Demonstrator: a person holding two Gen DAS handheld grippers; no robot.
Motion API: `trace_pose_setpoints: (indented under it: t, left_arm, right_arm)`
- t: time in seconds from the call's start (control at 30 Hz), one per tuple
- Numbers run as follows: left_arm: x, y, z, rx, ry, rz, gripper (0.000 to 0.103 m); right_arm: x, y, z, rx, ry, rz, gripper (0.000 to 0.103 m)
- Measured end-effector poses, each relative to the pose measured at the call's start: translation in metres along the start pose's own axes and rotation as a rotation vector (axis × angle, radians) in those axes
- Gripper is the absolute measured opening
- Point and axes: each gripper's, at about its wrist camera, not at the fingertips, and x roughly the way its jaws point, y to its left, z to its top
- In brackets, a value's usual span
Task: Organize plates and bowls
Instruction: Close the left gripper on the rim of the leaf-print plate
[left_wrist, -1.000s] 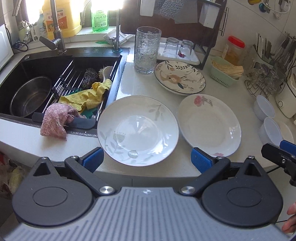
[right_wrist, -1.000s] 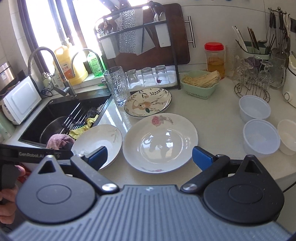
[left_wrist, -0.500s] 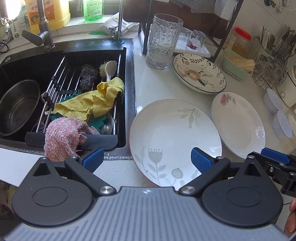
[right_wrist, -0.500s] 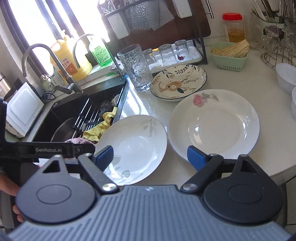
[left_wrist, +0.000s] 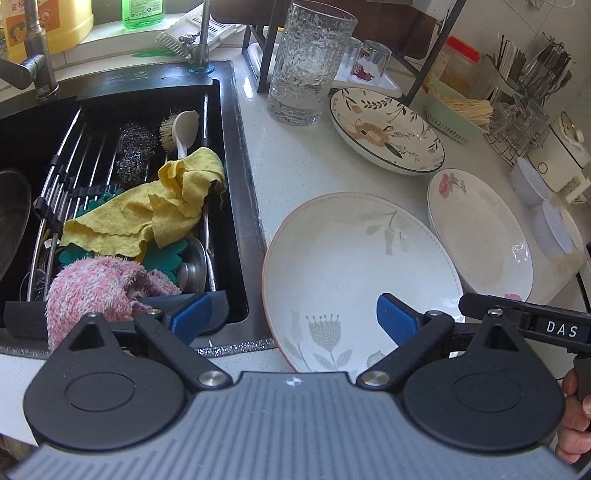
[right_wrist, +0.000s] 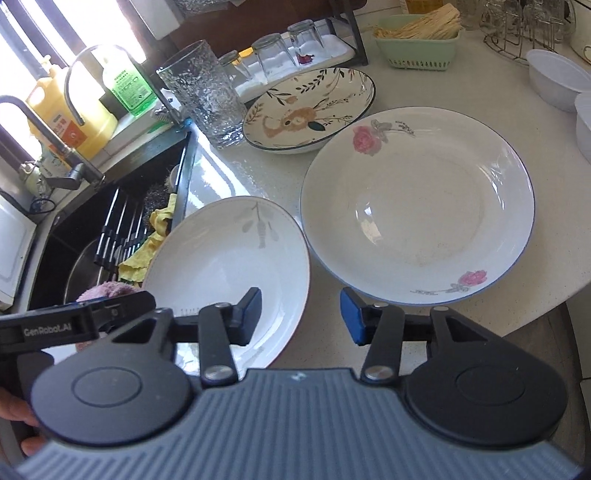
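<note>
both grippers have been brought down and forward toward the counter (left_wrist: 295, 173) since a second ago, so that the grey-flowered plate (left_wrist: 354, 266), earlier seen well ahead, now fills the near field of both views. this is judged to be the approach to a first pick, with no plate yet lifted or stacked.

the right gripper (right_wrist: 301, 314) is seen with its jaws closing: a second ago they stood wide, now the gap is about half that. the right-hand rim of the grey-flowered plate (right_wrist: 229, 266) lies between them, one pad over the plate's inside and the other out over the counter; no press on the rim can be made out yet.

the left gripper (left_wrist: 293, 319) is held wide, one pad over the sink (left_wrist: 236, 155) edge and the other over the same plate, with nothing gripped.

the rose plate (right_wrist: 417, 206) sits just beside the grey-flowered one, the leaf-patterned plate (right_wrist: 310, 110) behind both by the tall glass (right_wrist: 201, 92), and the white bowls (right_wrist: 557, 79) well apart at the far right. all lie unstacked.
</note>
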Motion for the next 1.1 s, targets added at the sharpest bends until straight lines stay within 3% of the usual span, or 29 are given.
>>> trace_pose_setpoints:
  t: [0.2,0.33,0.4,0.5,0.7,1.1]
  left_arm:
    - [0.026,0.007,0.009,0.034,0.039,-0.032,0.086]
    - [0.034,0.009,0.017,0.039,0.055,-0.053,0.071]
    - [0.038,0.011,0.021,0.033,0.063,-0.065,0.057]
    - [0.046,0.016,0.024,0.008,0.089,-0.104,0.051]
    - [0.054,0.008,0.027,0.065,0.101,-0.117,0.049]
    - [0.041,0.027,0.046,-0.056,0.112,-0.216,0.049]
  right_arm:
    - [0.018,-0.002,-0.004,0.049,0.017,-0.007,0.028]
    - [0.026,-0.004,0.003,0.08,0.027,-0.012,0.025]
    - [0.03,-0.002,0.002,0.089,0.04,-0.005,0.024]
    - [0.034,0.001,0.003,0.096,0.04,0.006,0.023]
    - [0.042,0.007,0.006,0.076,0.068,0.009,0.024]
    - [0.038,0.006,0.019,0.12,0.102,0.073,0.024]
